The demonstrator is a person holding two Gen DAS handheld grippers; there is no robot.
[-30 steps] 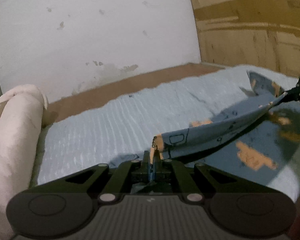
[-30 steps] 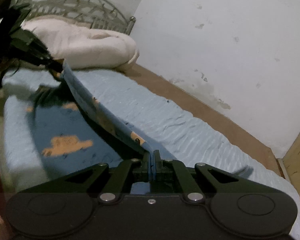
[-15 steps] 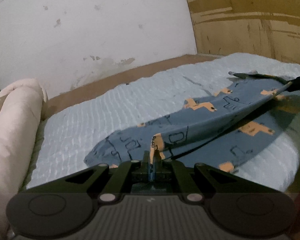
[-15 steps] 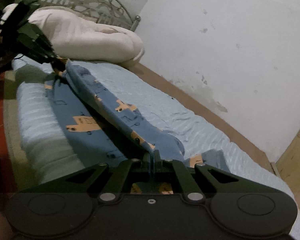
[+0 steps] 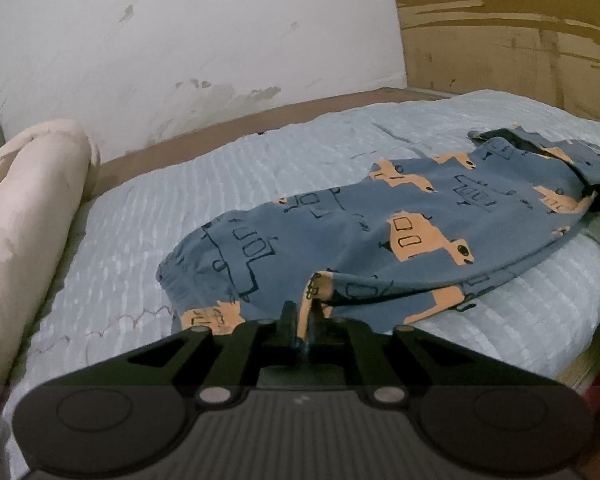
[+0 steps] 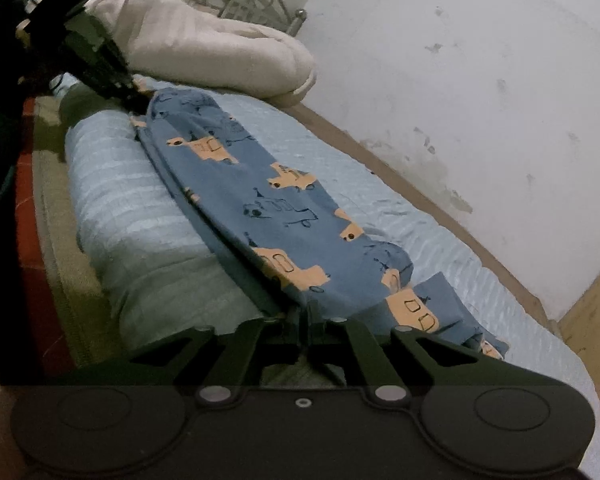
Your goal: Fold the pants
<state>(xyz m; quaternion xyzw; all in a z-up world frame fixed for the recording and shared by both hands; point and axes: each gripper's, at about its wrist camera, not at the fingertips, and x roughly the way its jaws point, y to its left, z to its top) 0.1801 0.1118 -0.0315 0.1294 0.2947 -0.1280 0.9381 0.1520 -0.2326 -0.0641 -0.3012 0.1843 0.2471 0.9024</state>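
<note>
Lying lengthwise along the bed edge, pants folded leg over leg; left gripper and right gripper jaws pinching opposite ends, likely keeping layers aligned while laying flat.

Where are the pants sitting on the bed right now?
The pants lie along the near edge of the light blue bedspread, stretched between the left gripper and right gripper, with the rolled cream blanket beyond the left end.
</note>
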